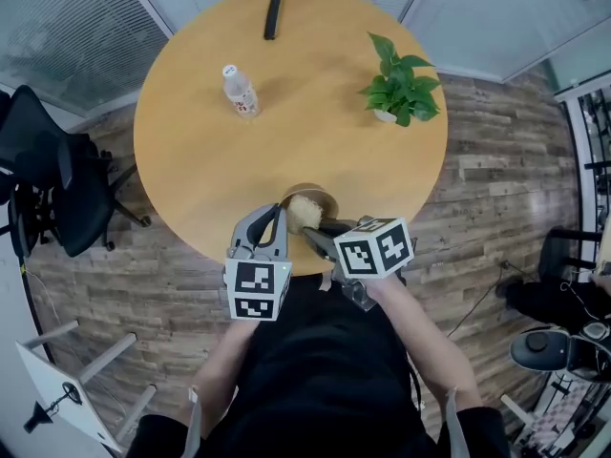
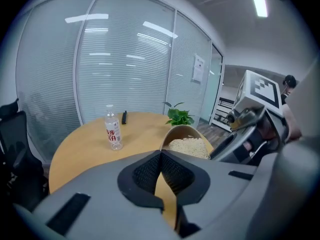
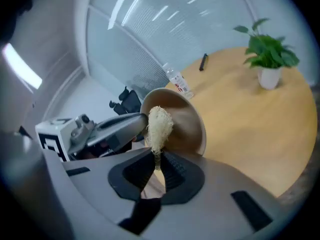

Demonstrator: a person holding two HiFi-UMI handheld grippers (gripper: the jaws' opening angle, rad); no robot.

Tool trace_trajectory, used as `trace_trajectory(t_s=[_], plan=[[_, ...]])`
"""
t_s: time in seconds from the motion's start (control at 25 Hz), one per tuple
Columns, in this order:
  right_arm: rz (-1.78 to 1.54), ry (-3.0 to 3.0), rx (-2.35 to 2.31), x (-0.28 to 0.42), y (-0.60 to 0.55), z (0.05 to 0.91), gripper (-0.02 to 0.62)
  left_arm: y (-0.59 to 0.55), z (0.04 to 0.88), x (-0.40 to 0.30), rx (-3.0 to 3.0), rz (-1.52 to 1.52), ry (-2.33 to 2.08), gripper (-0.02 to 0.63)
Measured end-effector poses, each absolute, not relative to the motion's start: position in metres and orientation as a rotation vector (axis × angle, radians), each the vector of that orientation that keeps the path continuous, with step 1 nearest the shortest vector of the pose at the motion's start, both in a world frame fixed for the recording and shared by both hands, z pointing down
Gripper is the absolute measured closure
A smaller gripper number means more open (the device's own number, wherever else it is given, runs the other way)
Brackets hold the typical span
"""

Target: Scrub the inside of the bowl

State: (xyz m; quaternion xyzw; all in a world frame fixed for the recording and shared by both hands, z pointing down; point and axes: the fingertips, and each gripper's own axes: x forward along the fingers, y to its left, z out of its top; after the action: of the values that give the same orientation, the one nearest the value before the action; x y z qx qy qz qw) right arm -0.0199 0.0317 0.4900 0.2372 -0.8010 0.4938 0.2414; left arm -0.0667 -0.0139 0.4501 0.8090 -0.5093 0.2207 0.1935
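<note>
Bowl (image 1: 323, 197): brown, at the near edge of the round wooden surface (image 1: 191, 132); tilted, with its mouth turned toward the right gripper. Whether it rests on the surface cannot be told.
Left gripper (image 2: 161, 156): fingers closed on the bowl's rim, at the bowl's left side.
Right gripper (image 3: 157, 165): fingers closed on the thin end of a pale fibrous scrubber (image 3: 159, 125).
Scrubber: head sits inside the bowl, close to the inner wall.
Bottle (image 1: 240, 91): upright, far left, well apart from the bowl.
Plant (image 1: 401, 89): potted, far right.
Black bar (image 1: 274, 11): lies at the far edge.
Chair (image 1: 48, 175): black, on the floor to the left.
</note>
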Motion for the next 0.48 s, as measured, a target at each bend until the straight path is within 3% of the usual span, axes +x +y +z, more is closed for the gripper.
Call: trace_trajectory(t_s=[0.28,0.48], plan=[[1.878,-2.104,0.714,-0.014,0.012,0.478,0.557,-0.015,0.436,-0.069,2.362,0.674,-1.522,0.594],[1.545,-2.163,0.750,-0.010,0.002,0.475,0.555,-0.012,0.434,-0.056,2.441,0.748,-1.494,0.594]])
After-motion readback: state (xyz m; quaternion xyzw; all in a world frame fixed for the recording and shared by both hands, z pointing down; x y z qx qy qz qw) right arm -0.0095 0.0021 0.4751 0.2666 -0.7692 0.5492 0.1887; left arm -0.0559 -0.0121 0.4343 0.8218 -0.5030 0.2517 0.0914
